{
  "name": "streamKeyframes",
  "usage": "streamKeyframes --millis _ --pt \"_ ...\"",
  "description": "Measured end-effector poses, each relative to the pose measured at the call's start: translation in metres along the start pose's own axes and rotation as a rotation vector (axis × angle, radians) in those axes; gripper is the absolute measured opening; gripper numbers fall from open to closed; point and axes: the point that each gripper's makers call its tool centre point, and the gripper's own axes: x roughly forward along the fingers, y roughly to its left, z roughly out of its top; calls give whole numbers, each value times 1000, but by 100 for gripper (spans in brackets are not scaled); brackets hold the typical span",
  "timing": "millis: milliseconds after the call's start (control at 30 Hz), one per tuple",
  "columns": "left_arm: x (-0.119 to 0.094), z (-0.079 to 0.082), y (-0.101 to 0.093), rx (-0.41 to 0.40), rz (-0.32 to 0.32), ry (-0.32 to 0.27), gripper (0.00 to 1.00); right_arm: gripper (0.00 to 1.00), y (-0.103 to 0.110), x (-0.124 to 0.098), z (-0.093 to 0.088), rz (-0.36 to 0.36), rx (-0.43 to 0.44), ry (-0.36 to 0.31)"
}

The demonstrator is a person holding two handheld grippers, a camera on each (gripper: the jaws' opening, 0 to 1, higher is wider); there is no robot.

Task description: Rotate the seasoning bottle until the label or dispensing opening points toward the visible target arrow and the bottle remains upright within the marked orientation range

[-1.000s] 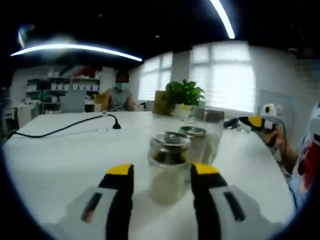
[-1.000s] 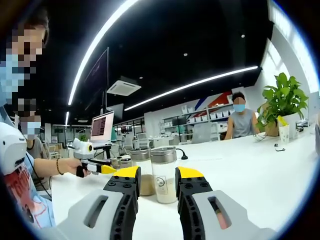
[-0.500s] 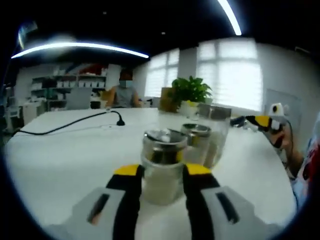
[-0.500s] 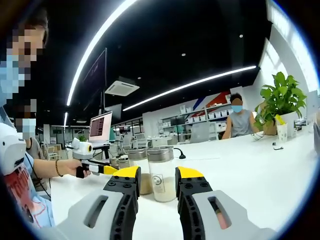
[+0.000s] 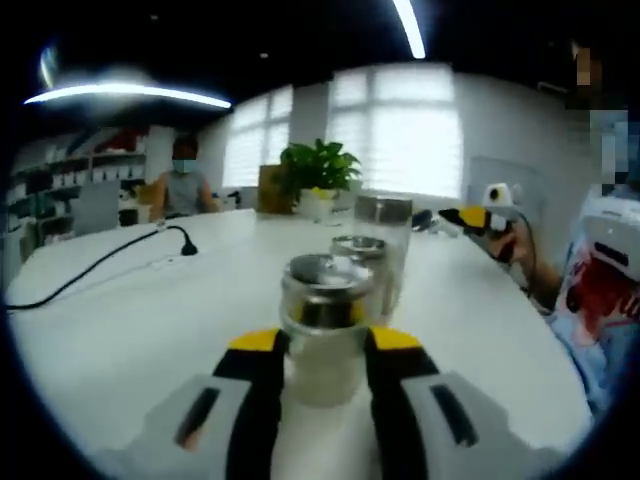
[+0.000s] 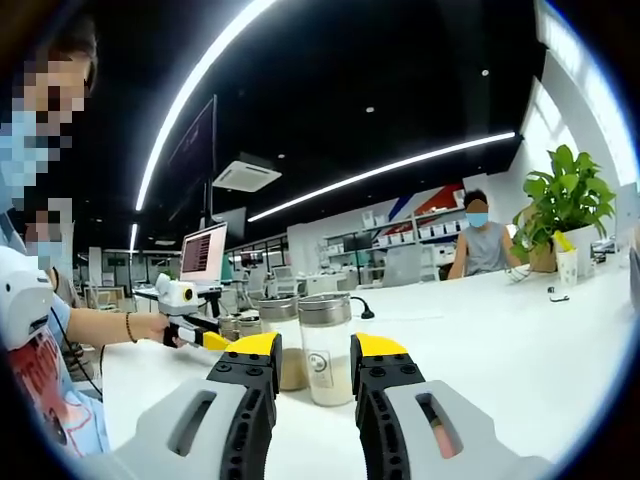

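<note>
Clear glass seasoning bottle with a metal cap stands upright on the white table, long axis vertical, pale powder in the lower part. The left gripper pinches the bottle, yellow-tipped jaws pressed on both its sides. In the right gripper view a round label on it faces the camera. The right gripper is off the bottle, jaws spread. Two more capped jars sit just behind the bottle; green potted plant well beyond
</note>
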Motion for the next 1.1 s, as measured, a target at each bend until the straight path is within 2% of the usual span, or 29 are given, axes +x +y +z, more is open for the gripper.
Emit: streamKeyframes --millis 433,633,700,767,800,833,900,967,1033,1100 --pt "2 1 -3 62 -311 23 33 27 1 -1 4 3 -20 -3" --pt "3 3 -4 46 -376 31 34 27 4 -2 5 6 -73 11" --pt "4 4 -2 35 -377 48 34 27 5 -2 5 8 -95 18" --pt "3 2 -2 89 -373 68 35 27 5 -1 5 9 -100 22" --pt "3 4 0 93 -350 55 38 27 5 -1 5 12 -98 23" --pt "3 6 7 58 -308 57 41 27 6 0 4 16 -94 23" --pt "0 9 8 11 -284 48 45 27 7 0 4 18 -90 25" --pt "-4 12 9 23 -248 31 49 27 8 1 3 21 -86 27" --pt "-7 13 15 0 -187 20 61 27 9 2 2 23 -85 28" --pt "-11 10 23 -53 -109 34 68 27 10 3 1 25 -85 29"
